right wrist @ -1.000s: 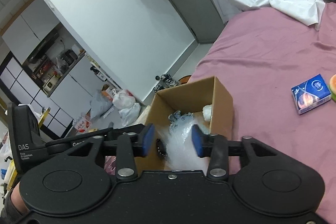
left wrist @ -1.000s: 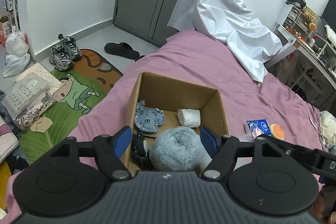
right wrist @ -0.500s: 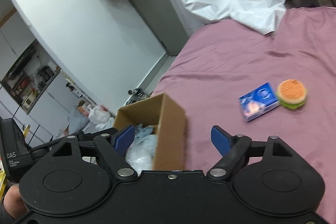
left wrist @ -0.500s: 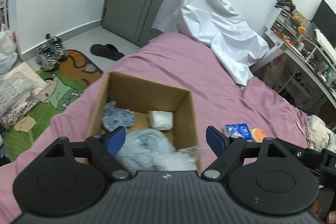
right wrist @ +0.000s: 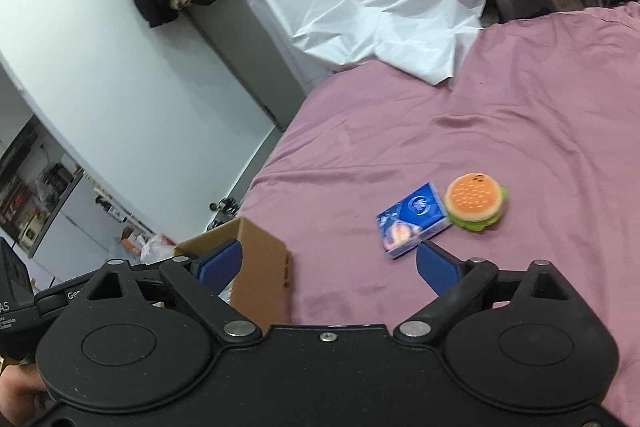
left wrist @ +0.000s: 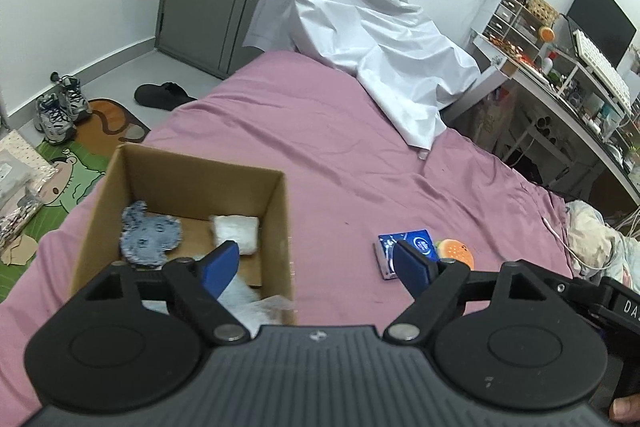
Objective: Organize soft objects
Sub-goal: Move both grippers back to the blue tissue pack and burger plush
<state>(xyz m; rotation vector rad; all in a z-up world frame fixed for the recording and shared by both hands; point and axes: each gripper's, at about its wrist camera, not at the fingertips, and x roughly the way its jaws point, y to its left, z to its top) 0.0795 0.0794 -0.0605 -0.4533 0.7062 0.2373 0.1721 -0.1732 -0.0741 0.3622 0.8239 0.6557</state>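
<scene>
Tissue pack (right wrist: 412, 219) lies on bed (right wrist: 520, 131) just ahead of right gripper (right wrist: 328, 263), slightly toward its right finger; long axis slants up to right. Burger plush (right wrist: 476, 203) touching pack's far right end. Right gripper nearer than left gripper (left wrist: 316, 263). Both sets of fingers spread wide, holding nothing. Cardboard box (left wrist: 282, 227) sits by left fingers (left wrist: 220, 263), soft items already inside.

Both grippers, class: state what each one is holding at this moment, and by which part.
Nothing is held. The left gripper and the right gripper both stand open and empty above the bed.
</scene>
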